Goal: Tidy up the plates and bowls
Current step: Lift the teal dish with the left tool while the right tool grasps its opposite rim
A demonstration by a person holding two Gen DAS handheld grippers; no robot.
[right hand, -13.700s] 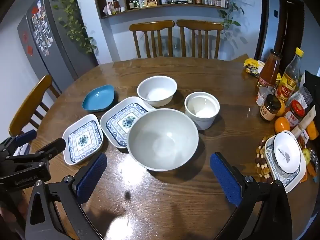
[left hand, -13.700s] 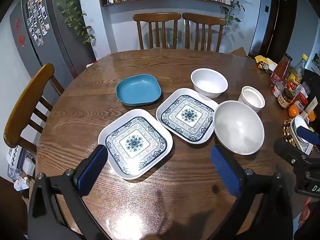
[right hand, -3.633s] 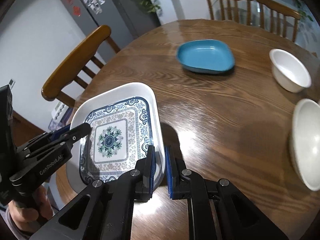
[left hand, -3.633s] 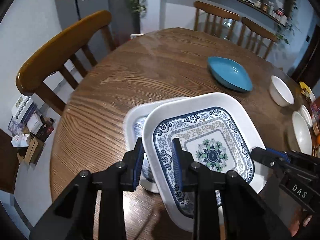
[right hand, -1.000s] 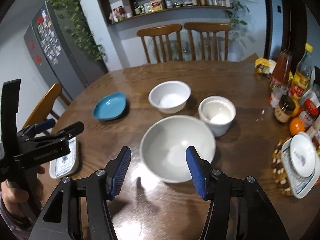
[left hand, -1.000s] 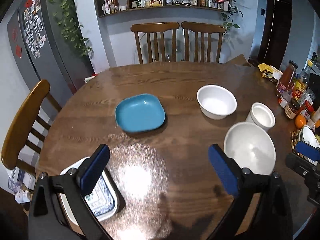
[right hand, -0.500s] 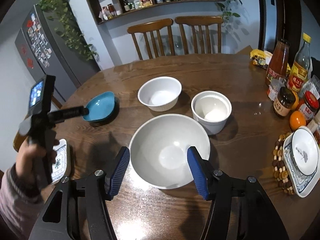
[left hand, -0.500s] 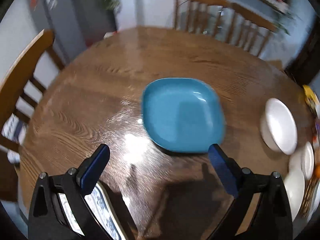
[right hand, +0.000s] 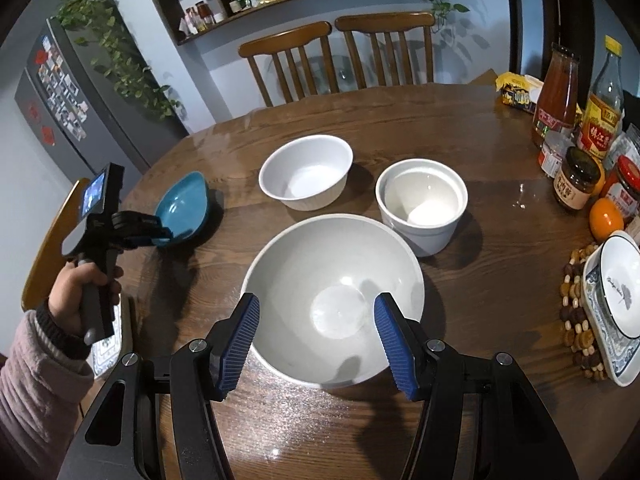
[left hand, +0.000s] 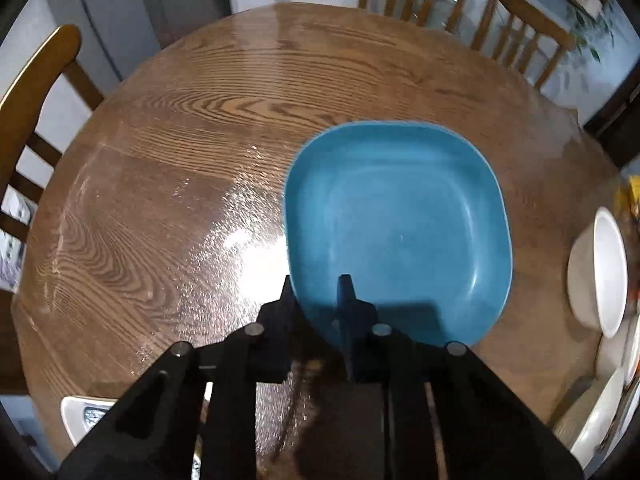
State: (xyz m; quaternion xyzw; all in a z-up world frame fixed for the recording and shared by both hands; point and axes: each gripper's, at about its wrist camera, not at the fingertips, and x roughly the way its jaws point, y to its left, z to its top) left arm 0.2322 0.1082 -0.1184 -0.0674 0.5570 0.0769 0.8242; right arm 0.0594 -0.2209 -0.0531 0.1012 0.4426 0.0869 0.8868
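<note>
The left tongs [left hand: 316,290] are closing on the near rim of the blue plate [left hand: 400,232], 1 finger outside the rim and 1 inside the plate, which sits on the round wooden table [left hand: 180,160]; whether the pads already press the rim I cannot tell. In the right wrist view a hand [right hand: 80,292] in a pink sleeve holds these tongs at the plate's edge. The right tongs [right hand: 316,340] stand apart, hovering over the near side of the large white bowl [right hand: 332,304], gripping nothing. Behind it sit 2 smaller white bowls [right hand: 306,172], and a corner of a patterned plate [left hand: 86,414] shows at the table's near-left edge.
</note>
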